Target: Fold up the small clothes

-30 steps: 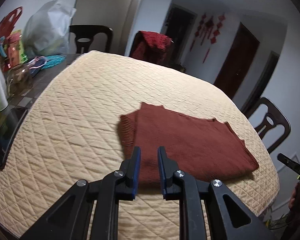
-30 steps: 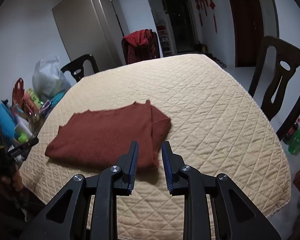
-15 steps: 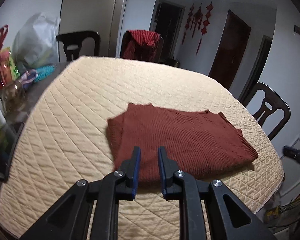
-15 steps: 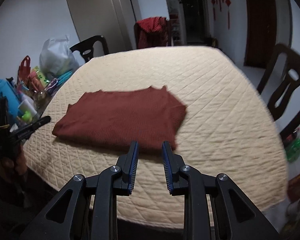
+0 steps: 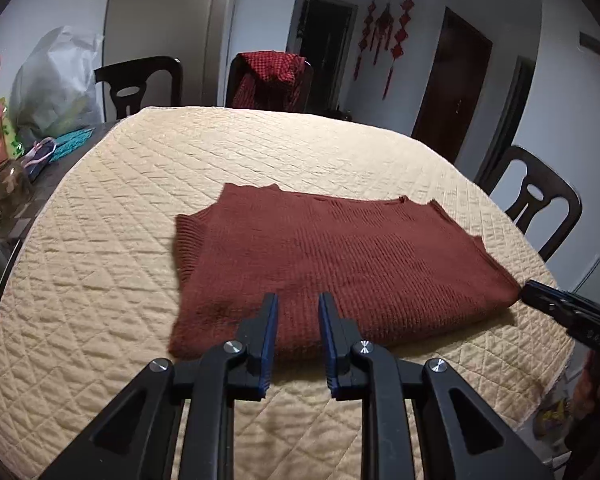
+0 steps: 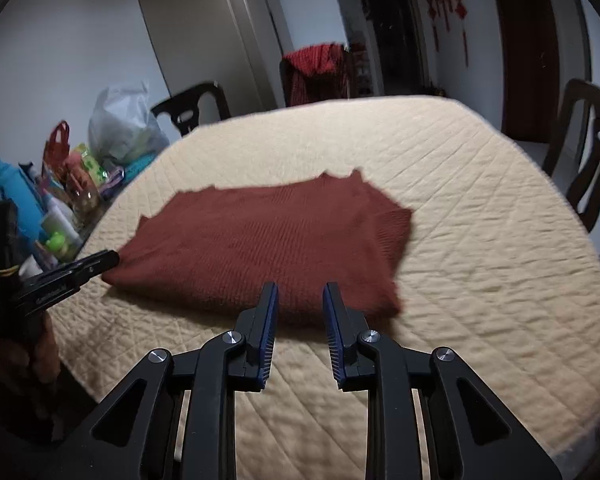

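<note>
A rust-red knitted garment [image 5: 340, 264] lies folded flat on the quilted cream table cover [image 5: 140, 184]; it also shows in the right wrist view [image 6: 268, 240]. My left gripper [image 5: 298, 304] is open and empty, hovering over the garment's near edge. My right gripper [image 6: 300, 294] is open and empty, above the garment's near edge on its side. The other gripper shows at the garment's corner in each view: the right one in the left wrist view [image 5: 568, 312], the left one in the right wrist view [image 6: 60, 276].
Dark wooden chairs [image 5: 536, 200] stand around the table; one at the back carries a red cloth [image 5: 272, 76]. A plastic bag [image 5: 56, 84], a glass jar [image 5: 4, 188], bottles and packets [image 6: 28, 208] crowd the table's uncovered left end.
Both grippers have pulled back and swung towards each other, so the garment sits more centred in each view. Each gripper now shows near the garment's corner in the other's view. Jaws stay open.
</note>
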The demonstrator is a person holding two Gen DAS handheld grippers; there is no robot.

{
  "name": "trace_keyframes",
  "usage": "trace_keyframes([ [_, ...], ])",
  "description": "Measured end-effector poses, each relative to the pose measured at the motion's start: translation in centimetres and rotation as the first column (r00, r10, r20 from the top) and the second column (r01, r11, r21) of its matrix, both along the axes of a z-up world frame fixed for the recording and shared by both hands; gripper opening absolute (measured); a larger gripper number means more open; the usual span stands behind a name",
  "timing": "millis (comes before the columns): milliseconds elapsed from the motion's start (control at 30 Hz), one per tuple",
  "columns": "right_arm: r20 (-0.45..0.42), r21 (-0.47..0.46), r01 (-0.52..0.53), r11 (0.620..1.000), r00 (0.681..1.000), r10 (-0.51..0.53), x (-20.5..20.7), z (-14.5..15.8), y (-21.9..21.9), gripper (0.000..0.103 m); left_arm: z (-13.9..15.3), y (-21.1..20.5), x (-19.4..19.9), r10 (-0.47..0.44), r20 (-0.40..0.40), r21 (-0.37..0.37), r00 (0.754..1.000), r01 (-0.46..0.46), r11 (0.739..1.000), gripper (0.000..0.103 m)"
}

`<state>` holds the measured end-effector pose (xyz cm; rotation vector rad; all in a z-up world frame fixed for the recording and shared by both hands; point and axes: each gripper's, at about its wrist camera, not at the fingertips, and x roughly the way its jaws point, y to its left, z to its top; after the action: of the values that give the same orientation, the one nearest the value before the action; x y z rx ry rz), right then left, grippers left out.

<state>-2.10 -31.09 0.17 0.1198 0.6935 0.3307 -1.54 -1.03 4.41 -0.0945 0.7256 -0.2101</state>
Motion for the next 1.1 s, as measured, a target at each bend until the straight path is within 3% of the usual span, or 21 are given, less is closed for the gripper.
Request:
trace_keyframes([
  [100, -0.016, -0.056, -0.039, 0.998, 0.999, 0.038, 1.5, -1.0, 1.5, 0.024, -1.2, -1.0, 0.8, 0.003, -0.008, 0.054, 1.0, -0.003, 0.999, 0.023],
  [200, -0.108, -0.084, -0.033, 0.996, 0.994, 0.024, 3.5, -2.9, 1.4, 0.024, -3.2, -1.2, 2.0, 0.024, -0.107, 0.074, 0.994, -0.016, 0.997, 0.023],
  [300, -0.118, -0.061, -0.034, 0.998, 0.993, 0.027, 3.6, -2.6, 1.0, 0.024, -2.2, -1.5, 1.3, 0.021, -0.09, 0.082, 0.996, -0.014, 0.997, 0.023],
  [433, -0.066, -0.041, -0.042, 0.998, 0.997, 0.039, 3.6, -0.5, 1.4, 0.024, -0.6, -2.8, 1.5, -0.006, -0.044, 0.067, 0.999, 0.009, 0.998, 0.023],
  [533, -0.058, -0.039, -0.053, 0.998, 0.997, 0.05, 4.4, -0.6, 1.7, 0.024, -1.4, -4.0, 2.3, -0.032, -0.076, 0.057, 0.997, 0.036, 0.998, 0.023],
  [600, -0.099, -0.048, -0.037, 0.998, 0.995, 0.032, 5.6, -1.9, 1.6, 0.024, -2.7, -4.7, 2.9, -0.036, -0.113, 0.071, 0.993, 0.044, 0.997, 0.023],
  [667, -0.135, -0.037, -0.031, 0.999, 0.991, 0.025, 6.3, -3.0, 1.1, 0.023, -2.7, -4.7, 2.7, -0.04, -0.095, 0.08, 0.995, 0.048, 0.996, 0.024],
  [800, -0.123, -0.035, -0.03, 0.999, 0.992, 0.025, 6.2, -2.2, 0.9, 0.023, -2.2, -4.6, 3.0, -0.04, -0.105, 0.076, 0.994, 0.048, 0.996, 0.024],
  [1100, -0.115, -0.035, 0.005, 0.999, 0.993, -0.009, 9.6, -1.7, 0.4, 0.023, -1.1, -2.9, 5.8, 0.056, -0.082, 0.132, 0.995, -0.045, 0.99, 0.024],
])
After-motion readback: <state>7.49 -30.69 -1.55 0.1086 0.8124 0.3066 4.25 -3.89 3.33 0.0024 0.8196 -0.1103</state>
